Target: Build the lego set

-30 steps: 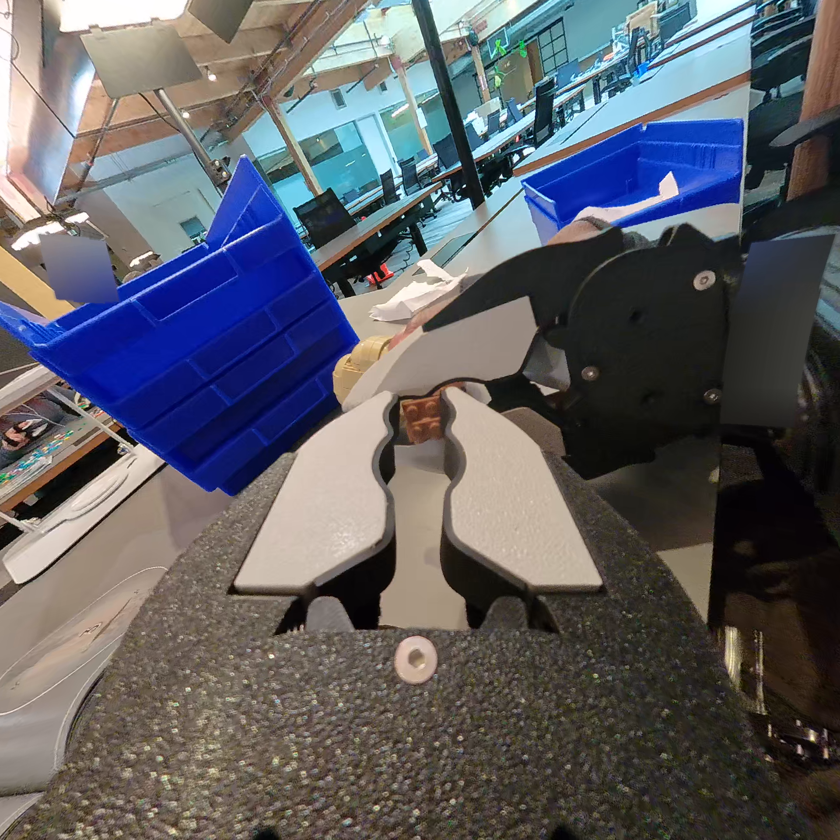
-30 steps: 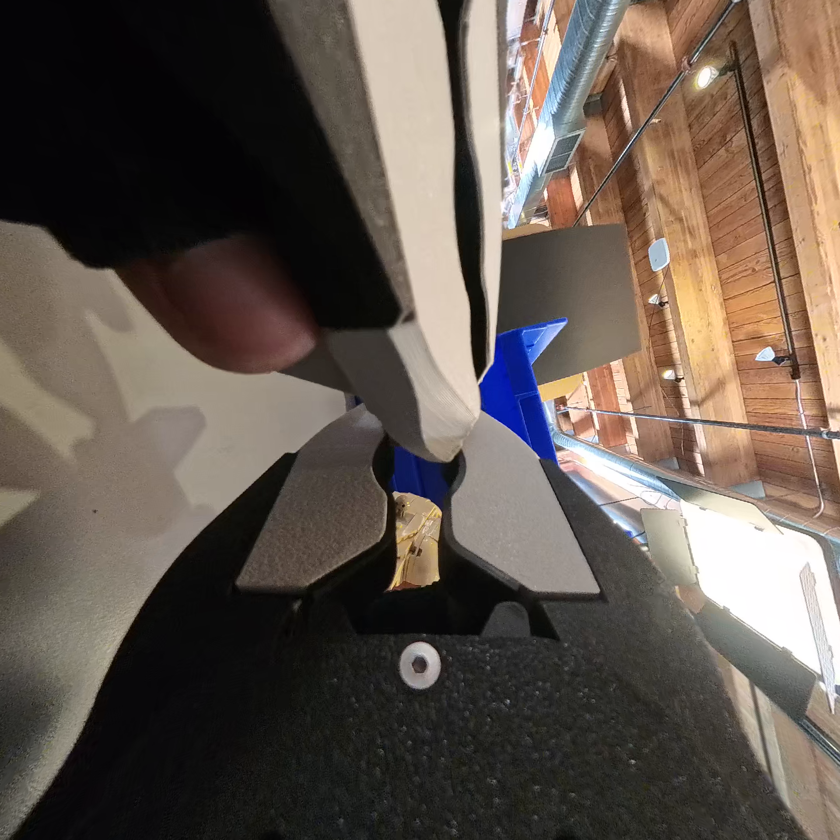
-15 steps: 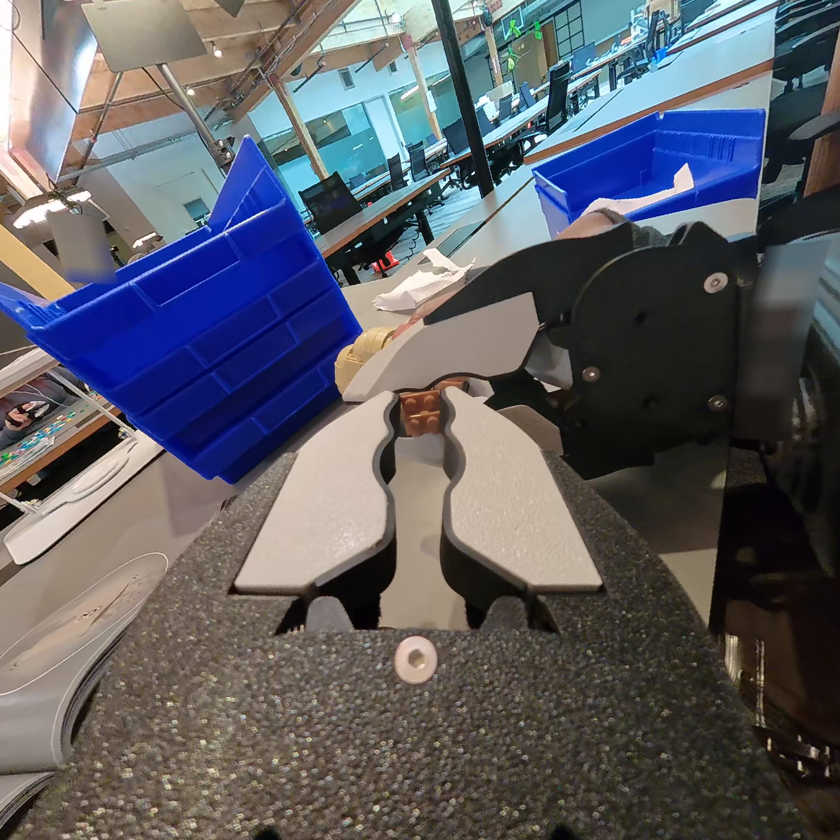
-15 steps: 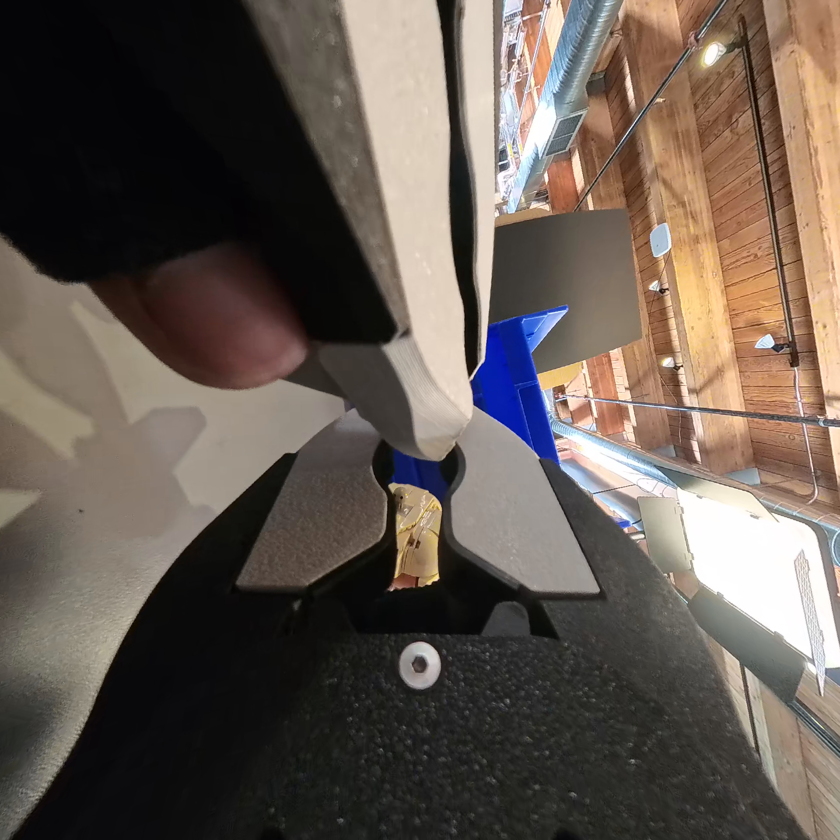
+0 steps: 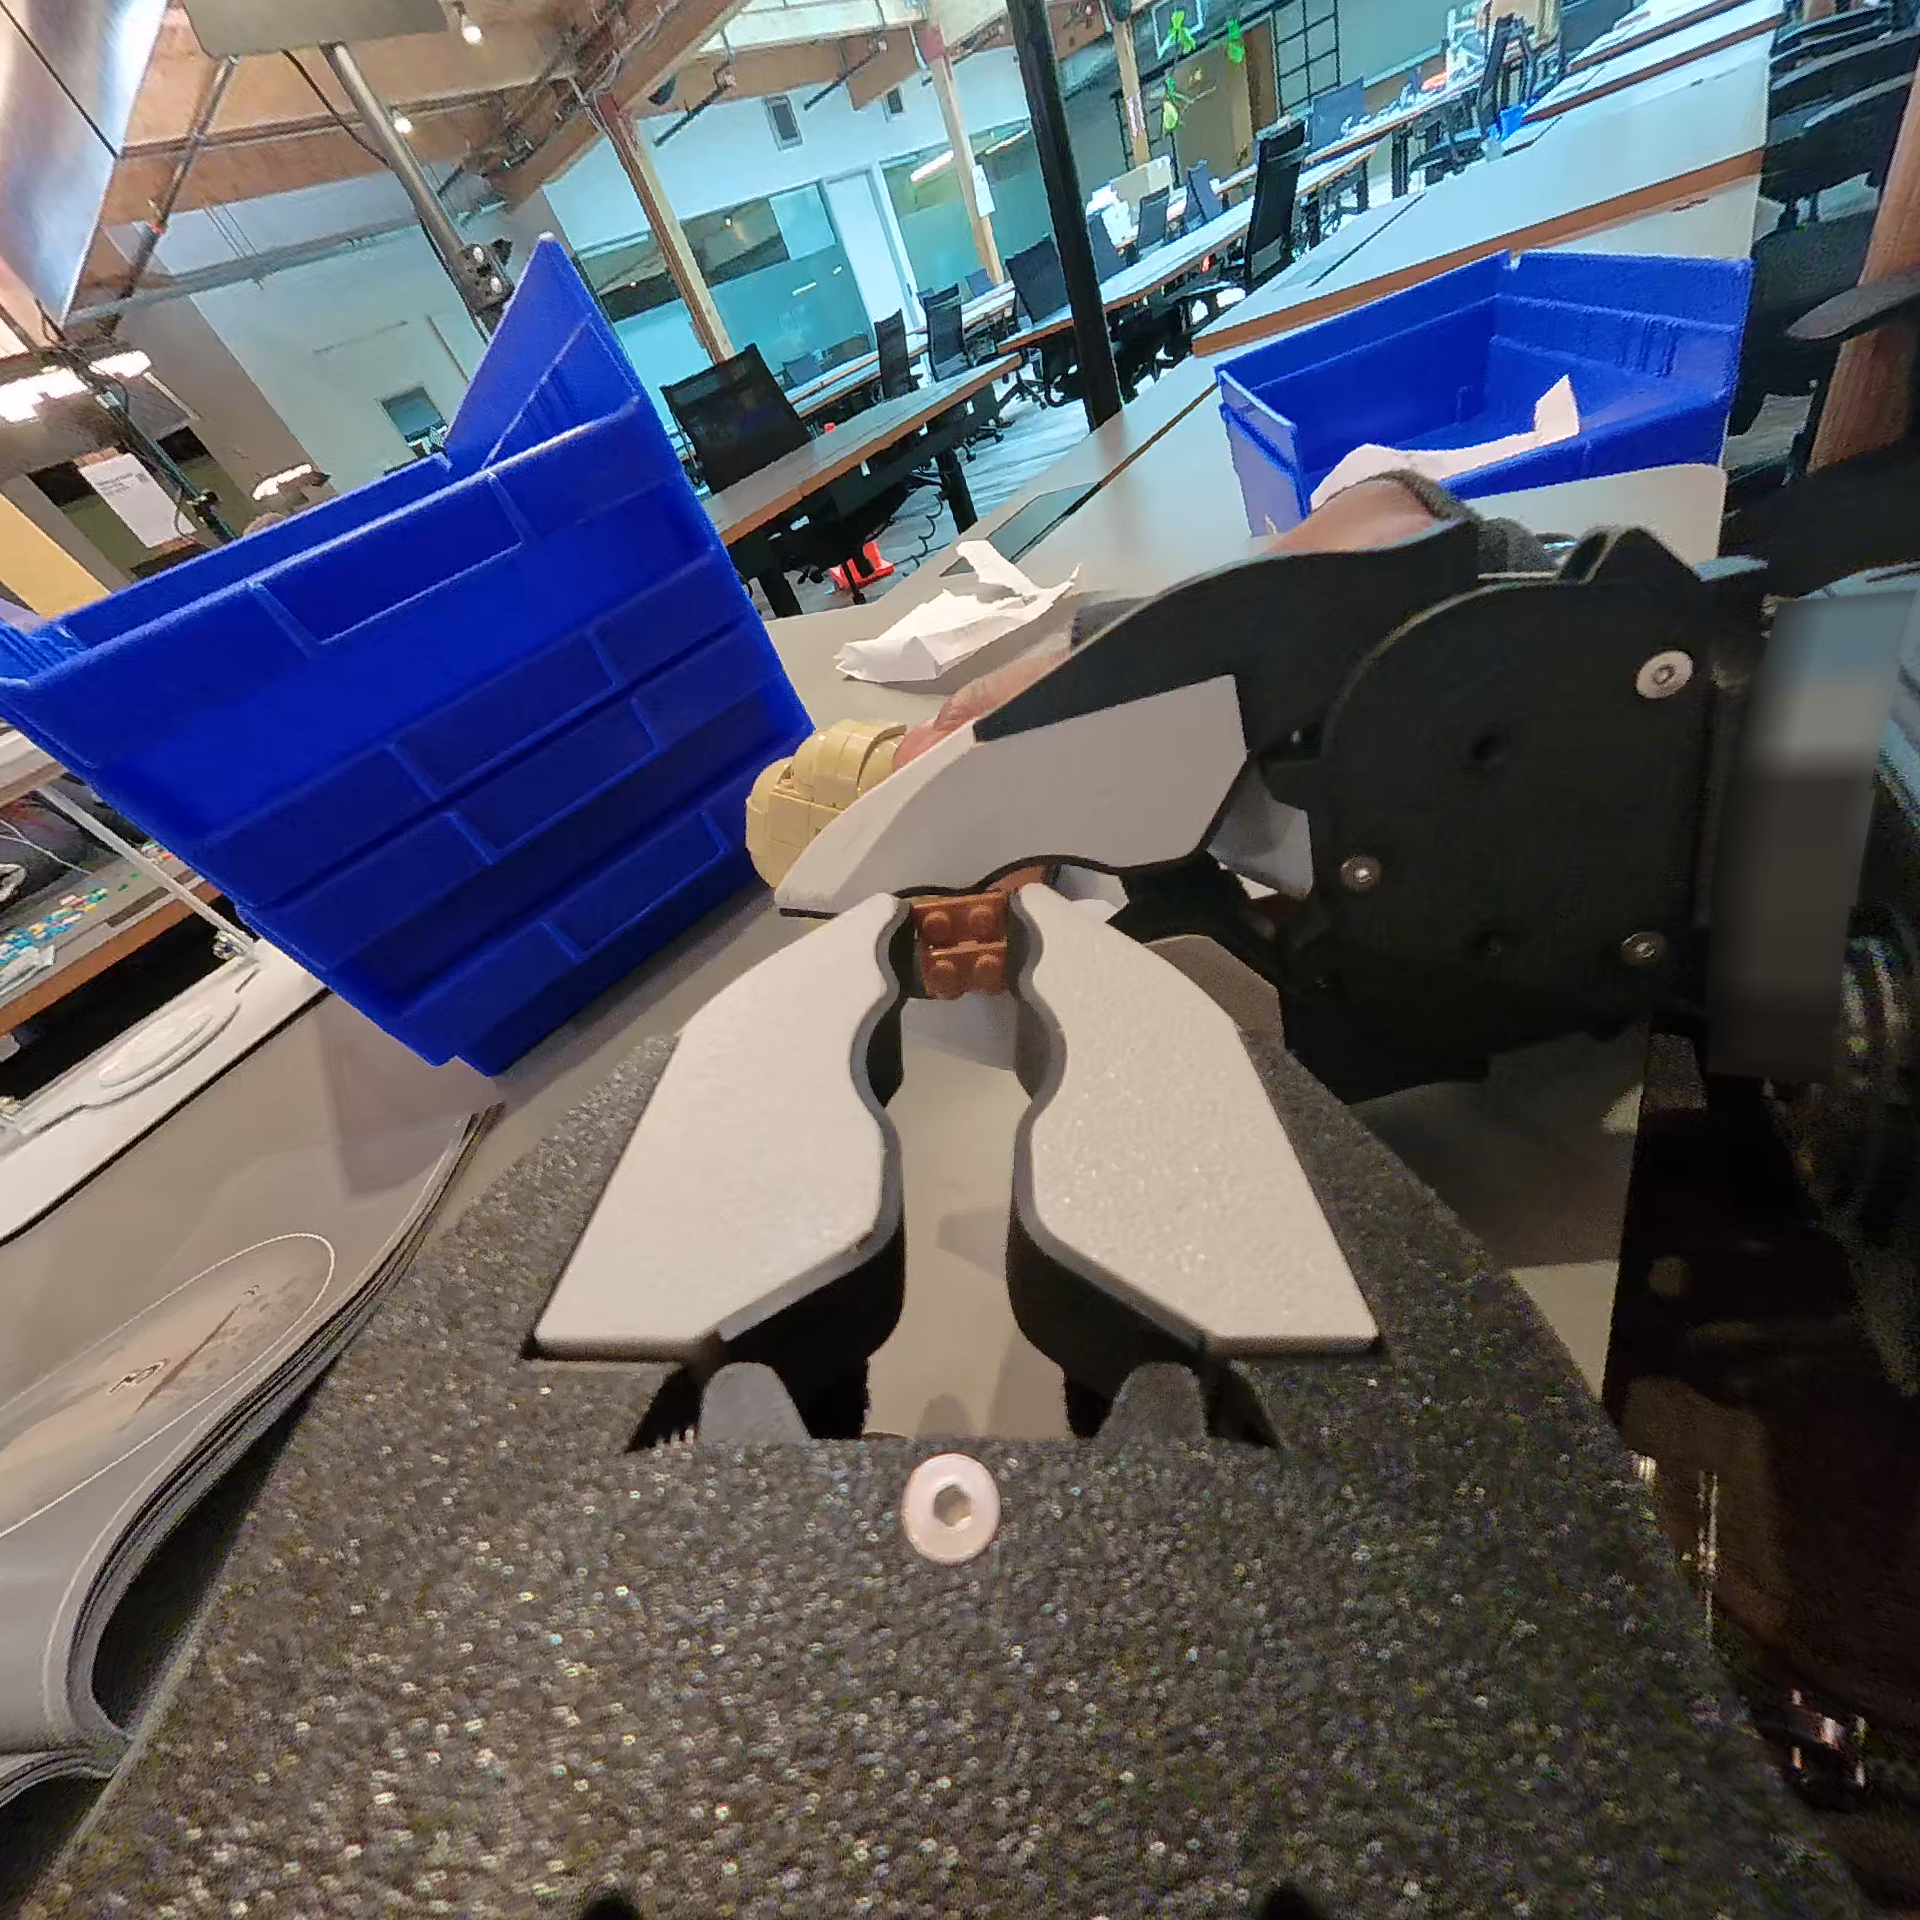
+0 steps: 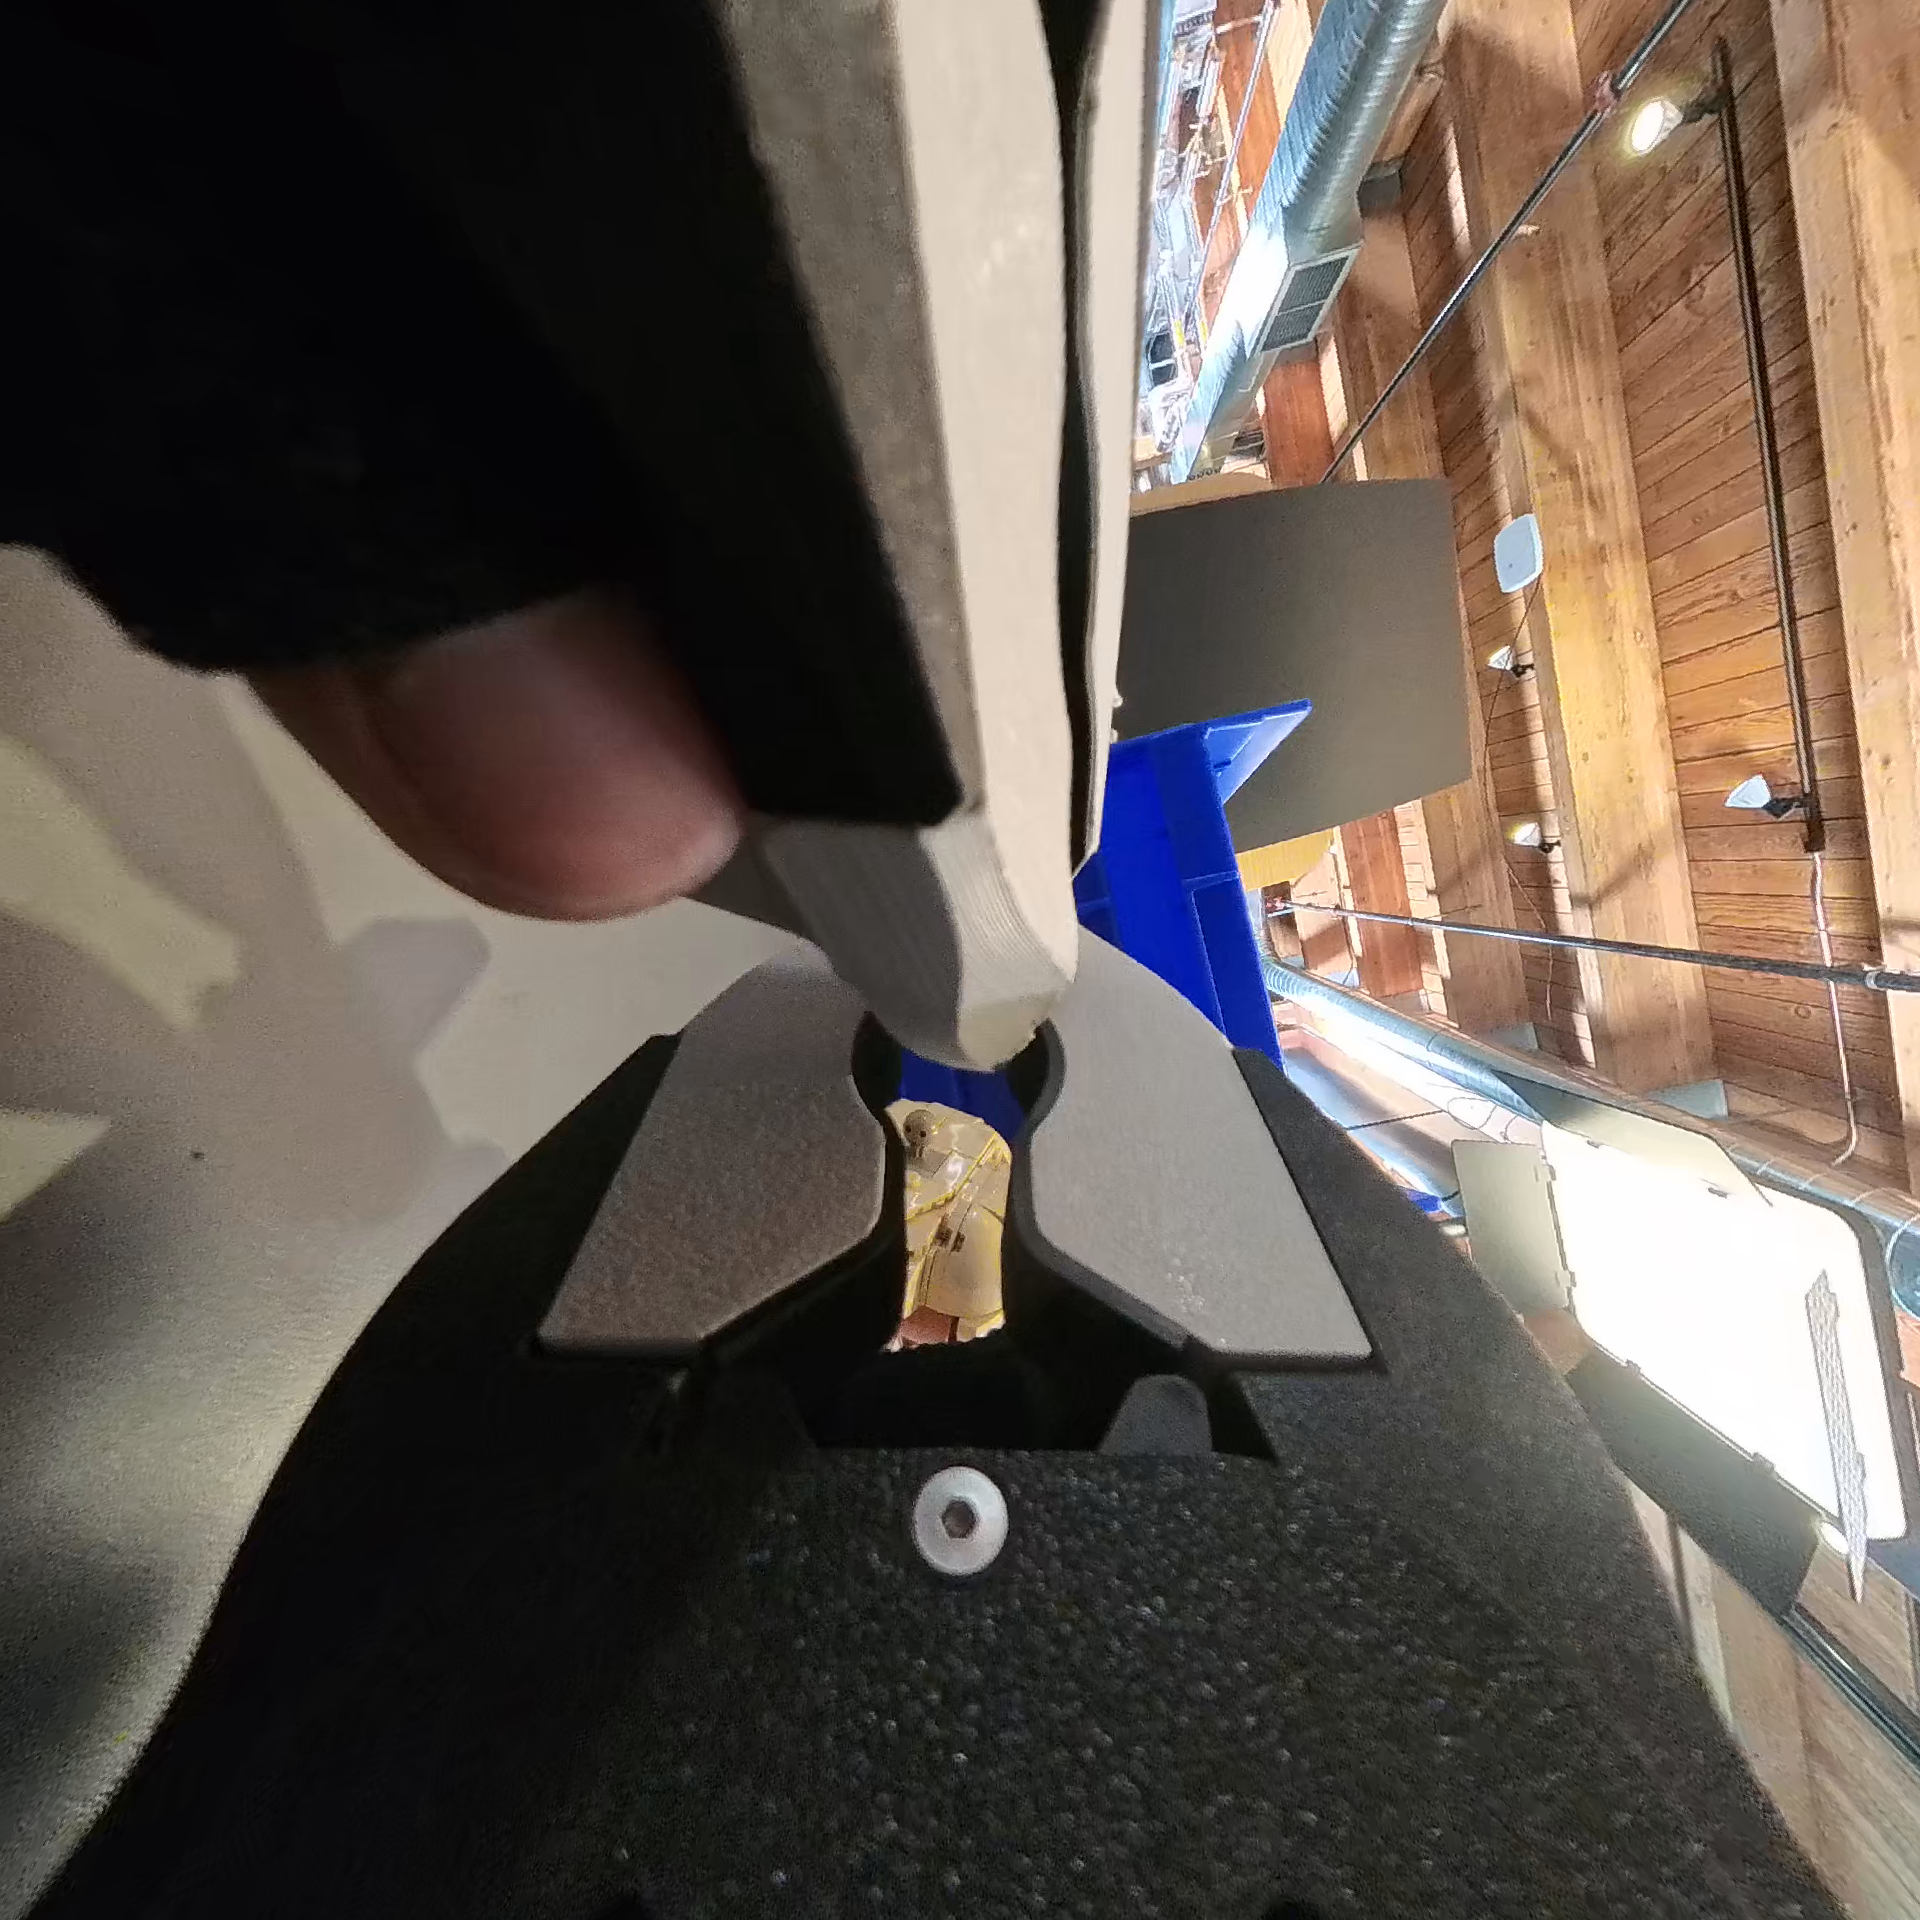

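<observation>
**Between my fingertips: brick meeting model**

Between its grey fingertips, my left gripper (image 5: 960,961) is pinching a small reddish-brown studded Lego brick (image 5: 962,954). Just beyond, my right gripper (image 6: 951,1195) is clamping the tan rounded Lego model (image 5: 821,781). Farther off, a tilted blue plastic bin (image 5: 416,748) is resting on the grey table (image 5: 1132,488).

bin (image 5: 436,748) left, booklet (image 5: 208,1351) before it
</observation>
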